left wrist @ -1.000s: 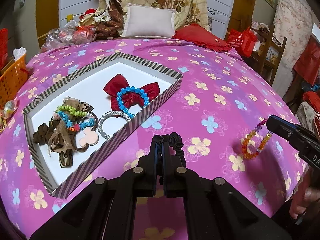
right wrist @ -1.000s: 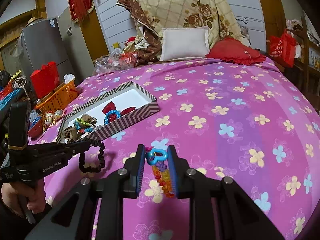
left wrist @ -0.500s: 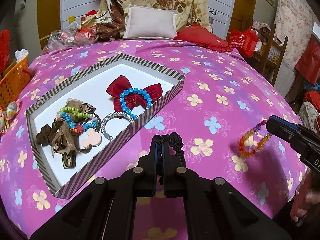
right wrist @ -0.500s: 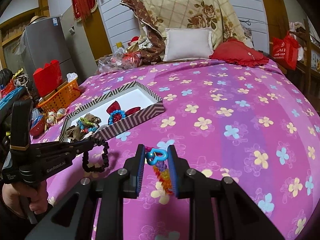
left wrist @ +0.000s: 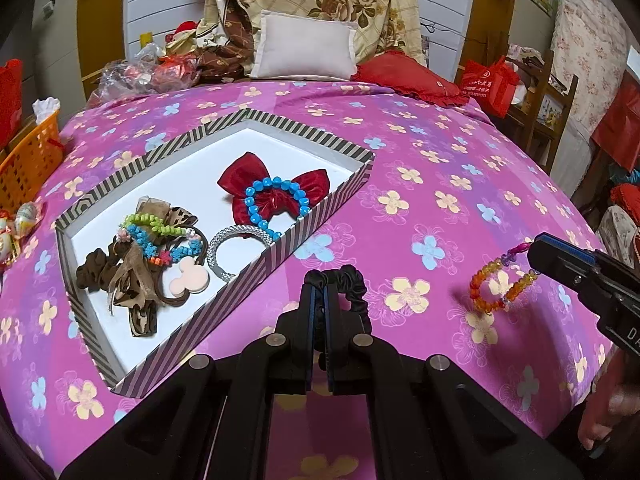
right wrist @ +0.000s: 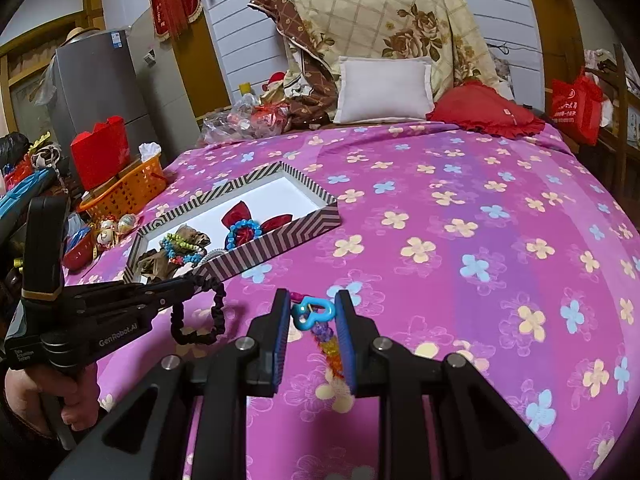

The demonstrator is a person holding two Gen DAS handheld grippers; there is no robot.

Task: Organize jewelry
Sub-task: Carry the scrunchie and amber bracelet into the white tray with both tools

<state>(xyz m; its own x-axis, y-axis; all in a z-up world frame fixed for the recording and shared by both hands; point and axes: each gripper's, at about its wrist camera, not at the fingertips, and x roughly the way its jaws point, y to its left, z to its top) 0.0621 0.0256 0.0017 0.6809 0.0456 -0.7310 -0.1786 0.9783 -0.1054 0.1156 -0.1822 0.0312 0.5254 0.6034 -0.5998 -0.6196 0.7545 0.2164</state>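
A striped box (left wrist: pixel 320 216) with a white floor lies on the pink flowered bedspread; it also shows in the right wrist view (right wrist: pixel 276 236). In it lie a red bow (left wrist: pixel 276 188), a blue bead bracelet (left wrist: pixel 276 204), a silver band (left wrist: pixel 236 248) and brown hair ties. My left gripper (left wrist: pixel 319 292) is shut on a black scrunchie (left wrist: pixel 352 284), held just right of the box's near wall. The scrunchie hangs from it in the right wrist view (right wrist: pixel 200 312). My right gripper (right wrist: pixel 312 312) is shut on an orange bead bracelet (right wrist: pixel 330 348) with a blue charm, which dangles above the bedspread (left wrist: pixel 496 288).
A white pillow (left wrist: pixel 306 50) and a red cushion (left wrist: pixel 408 78) lie at the head of the bed. An orange basket (right wrist: pixel 128 188) and a red bag stand off the bed's left side. A red bag (right wrist: pixel 576 104) and wooden furniture stand at the right.
Both grippers have risen and drawn back a little with their loads, so the box and bed look farther off. The bead bracelet swings slightly. Both grips are unchanged.
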